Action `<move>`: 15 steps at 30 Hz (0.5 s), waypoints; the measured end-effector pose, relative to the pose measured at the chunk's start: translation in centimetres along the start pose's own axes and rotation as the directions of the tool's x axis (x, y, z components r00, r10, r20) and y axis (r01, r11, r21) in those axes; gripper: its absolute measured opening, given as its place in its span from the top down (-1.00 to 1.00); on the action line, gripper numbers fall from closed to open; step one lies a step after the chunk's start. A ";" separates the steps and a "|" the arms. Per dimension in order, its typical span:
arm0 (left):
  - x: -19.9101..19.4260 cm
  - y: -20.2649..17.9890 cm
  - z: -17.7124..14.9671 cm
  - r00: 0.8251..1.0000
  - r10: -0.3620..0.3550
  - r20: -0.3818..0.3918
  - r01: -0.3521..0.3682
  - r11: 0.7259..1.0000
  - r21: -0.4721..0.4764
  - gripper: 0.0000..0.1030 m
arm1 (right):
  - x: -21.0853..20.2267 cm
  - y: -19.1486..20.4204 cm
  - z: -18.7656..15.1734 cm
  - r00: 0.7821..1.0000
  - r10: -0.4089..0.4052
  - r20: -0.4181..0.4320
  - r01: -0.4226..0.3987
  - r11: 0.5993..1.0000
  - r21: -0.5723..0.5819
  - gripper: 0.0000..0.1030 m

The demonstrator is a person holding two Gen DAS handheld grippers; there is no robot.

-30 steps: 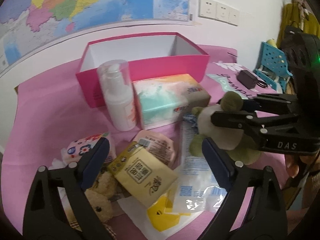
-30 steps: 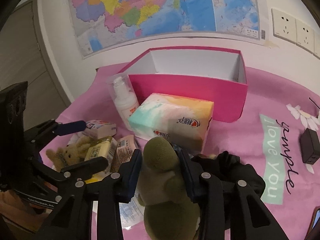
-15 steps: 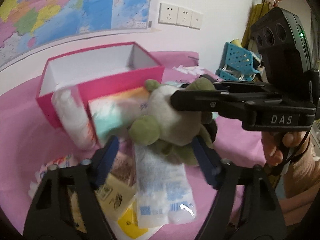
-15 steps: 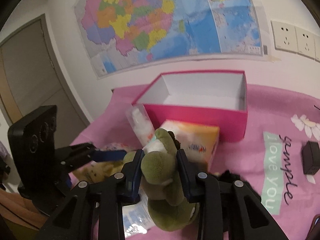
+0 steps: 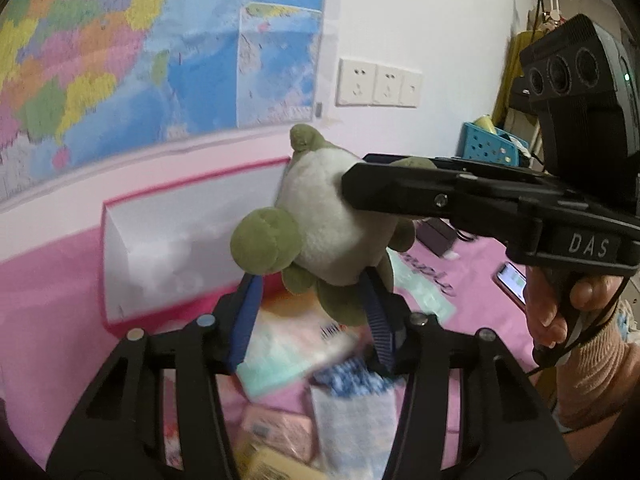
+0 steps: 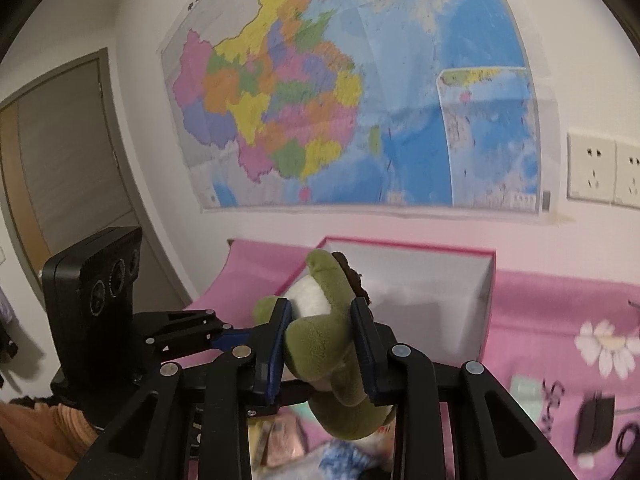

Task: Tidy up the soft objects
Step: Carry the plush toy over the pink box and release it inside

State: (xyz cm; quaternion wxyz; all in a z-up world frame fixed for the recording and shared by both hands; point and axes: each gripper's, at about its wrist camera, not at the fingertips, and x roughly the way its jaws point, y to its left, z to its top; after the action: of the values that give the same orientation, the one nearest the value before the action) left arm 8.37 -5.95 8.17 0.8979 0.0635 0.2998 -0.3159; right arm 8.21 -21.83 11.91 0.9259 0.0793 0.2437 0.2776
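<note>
Plush turtle [image 5: 320, 216] lifted off table; left hand-held gripper [image 5: 312, 320] closing beneath.

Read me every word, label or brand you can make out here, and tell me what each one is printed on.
"DAS": white letters on the body of the right hand-held gripper.
Wall map: heading along its top edge and all place names too blurred to read.
Pink cloth: dark cursive lettering, too blurred to read.
Tissue pack: small dark print, blurred, unreadable.
</note>
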 end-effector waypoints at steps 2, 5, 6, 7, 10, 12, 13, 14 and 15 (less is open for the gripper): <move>0.7 0.5 1.1 1.000 0.014 -0.003 -0.014 1.000 0.001 -0.03 | 0.9 -0.5 1.1 1.000 -0.009 0.000 0.009 1.000 -0.006 0.41; 1.8 1.3 2.6 0.999 0.036 -0.011 -0.036 0.999 0.001 -0.02 | 2.4 -1.1 2.3 1.000 -0.023 -0.004 0.023 0.999 -0.022 0.41; 2.2 1.6 3.1 0.999 0.048 -0.016 -0.048 0.999 0.000 -0.02 | 2.8 -1.2 2.6 1.000 -0.028 -0.006 0.028 0.999 -0.026 0.41; 2.7 1.8 3.4 0.998 0.053 -0.023 -0.053 0.999 -0.001 -0.02 | 3.4 -1.4 2.9 0.999 -0.033 -0.009 0.032 0.999 -0.031 0.41; 4.5 2.5 4.3 0.996 0.068 -0.056 -0.069 0.998 -0.016 0.04 | 5.3 -2.2 3.5 0.999 -0.044 -0.027 0.043 0.998 -0.044 0.41; 5.7 3.0 4.8 0.994 0.076 -0.082 -0.078 0.997 -0.026 0.10 | 6.4 -2.7 3.7 0.998 -0.053 -0.041 0.051 0.998 -0.044 0.41; 6.2 3.2 4.9 0.992 0.083 -0.092 -0.086 0.996 -0.029 0.10 | 7.2 -3.0 3.7 0.997 -0.055 -0.053 0.052 0.998 -0.043 0.41; 6.8 3.4 5.0 0.990 0.089 -0.105 -0.093 0.995 -0.035 0.10 | 7.9 -3.3 3.7 0.996 -0.057 -0.067 0.054 0.998 -0.039 0.41; 7.5 3.7 5.0 0.988 0.097 -0.122 -0.102 0.994 -0.040 0.10 | 8.5 -3.6 3.6 0.995 -0.060 -0.074 0.058 0.998 -0.034 0.41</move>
State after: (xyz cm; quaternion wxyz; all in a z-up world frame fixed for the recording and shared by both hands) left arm 17.74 -8.53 7.62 0.8942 0.0767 0.3568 -0.2593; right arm 17.93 -20.16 10.59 0.9251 0.0468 0.2760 0.2567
